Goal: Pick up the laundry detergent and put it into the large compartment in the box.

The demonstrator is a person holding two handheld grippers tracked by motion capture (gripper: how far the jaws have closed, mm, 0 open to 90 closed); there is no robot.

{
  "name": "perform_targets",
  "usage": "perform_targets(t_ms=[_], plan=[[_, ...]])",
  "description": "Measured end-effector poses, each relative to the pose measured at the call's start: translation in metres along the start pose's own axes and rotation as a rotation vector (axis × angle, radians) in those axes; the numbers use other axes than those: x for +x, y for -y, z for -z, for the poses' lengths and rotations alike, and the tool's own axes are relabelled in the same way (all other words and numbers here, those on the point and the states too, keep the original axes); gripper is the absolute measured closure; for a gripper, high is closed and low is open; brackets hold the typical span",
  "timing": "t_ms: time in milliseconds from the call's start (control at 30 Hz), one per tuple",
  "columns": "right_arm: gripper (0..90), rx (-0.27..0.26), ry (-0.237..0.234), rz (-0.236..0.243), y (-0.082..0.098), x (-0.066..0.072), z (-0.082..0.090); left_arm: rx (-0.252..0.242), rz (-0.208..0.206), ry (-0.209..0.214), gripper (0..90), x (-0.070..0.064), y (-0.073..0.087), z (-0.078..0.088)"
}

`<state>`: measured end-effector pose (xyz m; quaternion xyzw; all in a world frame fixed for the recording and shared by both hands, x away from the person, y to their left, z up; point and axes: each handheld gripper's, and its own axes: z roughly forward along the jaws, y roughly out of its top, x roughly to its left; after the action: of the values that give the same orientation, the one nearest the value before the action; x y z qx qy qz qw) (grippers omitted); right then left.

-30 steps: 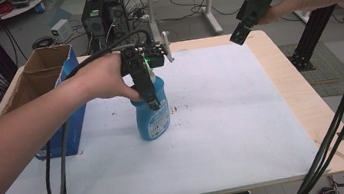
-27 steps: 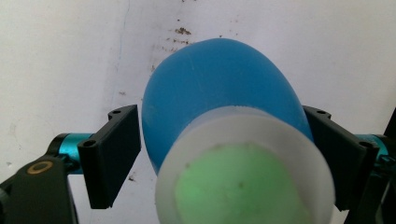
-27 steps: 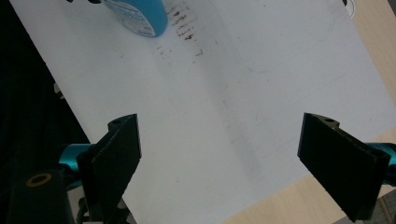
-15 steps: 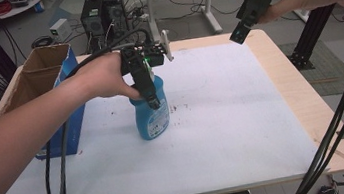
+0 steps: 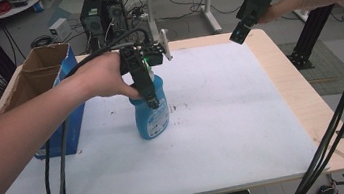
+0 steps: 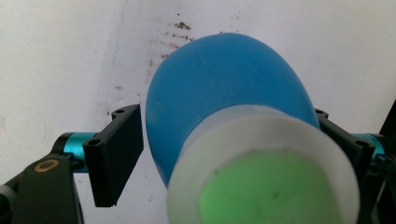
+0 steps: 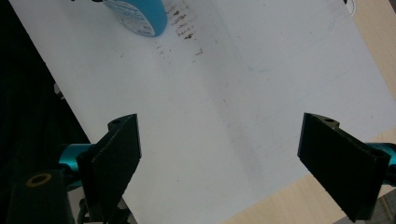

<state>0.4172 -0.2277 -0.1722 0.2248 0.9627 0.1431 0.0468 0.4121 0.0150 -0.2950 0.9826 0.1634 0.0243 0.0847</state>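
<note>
1. Bottle (image 5: 151, 114) (blue, white-capped) stands upright on the white table (image 5: 243, 118), near the cardboard box (image 5: 39, 81).
2. Left gripper (image 5: 150, 97) straddles the bottle's upper body; a small gap shows beside one jaw, so a clamp cannot be confirmed.
3. Right gripper (image 5: 239, 32) hangs above the table's far right edge, jaws wide apart.

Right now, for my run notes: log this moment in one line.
left hand-held gripper: astride blue bottle, gap visible | right hand-held gripper: open, raised | bottle upright on table

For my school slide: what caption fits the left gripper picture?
Left gripper fingers around a blue bottle.
</note>
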Motion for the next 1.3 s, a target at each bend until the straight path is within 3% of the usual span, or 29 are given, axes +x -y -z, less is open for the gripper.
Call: perform_targets(t_ms=[633, 1300], plan=[[12.6, 0.0, -0.005, -0.006, 0.0011, -0.002, -0.0004, 0.006, 0.02, 0.037, 26.5, 0.001, -0.001, -0.0011], [12.6, 0.002, -0.005, -0.016, 0.0028, -0.0039, -0.0019, 0.011, 0.074, 0.054, 33.3, 0.0015, -0.0023, -0.0006]])
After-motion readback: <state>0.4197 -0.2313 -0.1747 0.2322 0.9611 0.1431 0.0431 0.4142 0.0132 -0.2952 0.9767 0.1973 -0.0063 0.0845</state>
